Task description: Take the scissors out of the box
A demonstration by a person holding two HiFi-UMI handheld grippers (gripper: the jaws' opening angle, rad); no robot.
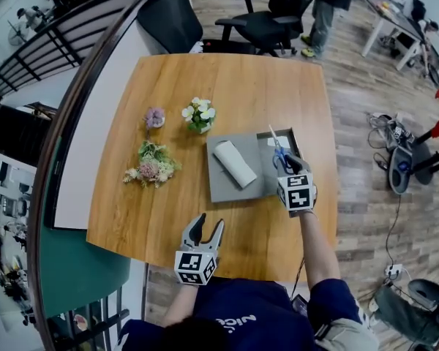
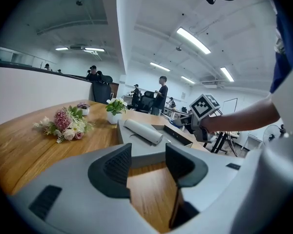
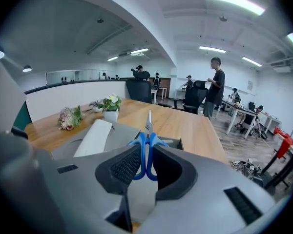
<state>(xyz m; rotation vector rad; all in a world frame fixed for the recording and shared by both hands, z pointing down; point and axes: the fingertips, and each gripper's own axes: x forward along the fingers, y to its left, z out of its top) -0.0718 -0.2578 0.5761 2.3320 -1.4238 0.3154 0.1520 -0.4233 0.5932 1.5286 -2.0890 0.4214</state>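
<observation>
Head view, centre right: the right hand-held gripper pinches the blue handles of the scissors, which sit over the right-hand compartment of the grey box on the wooden desk, blades pointing toward the top of the frame
Head view, centre: a white roll lies on the box's flat left part
Head view, lower centre: the left hand-held gripper hangs above the desk's near edge, well apart from the box
Left gripper view: jaws spread, with only bare desk between them; box and roll lie beyond at centre, and a bouquet lies at the left
Right gripper view: both pads press on the scissors' handle loops at frame centre, and the blades rise straight ahead with the box's open compartment behind them
</observation>
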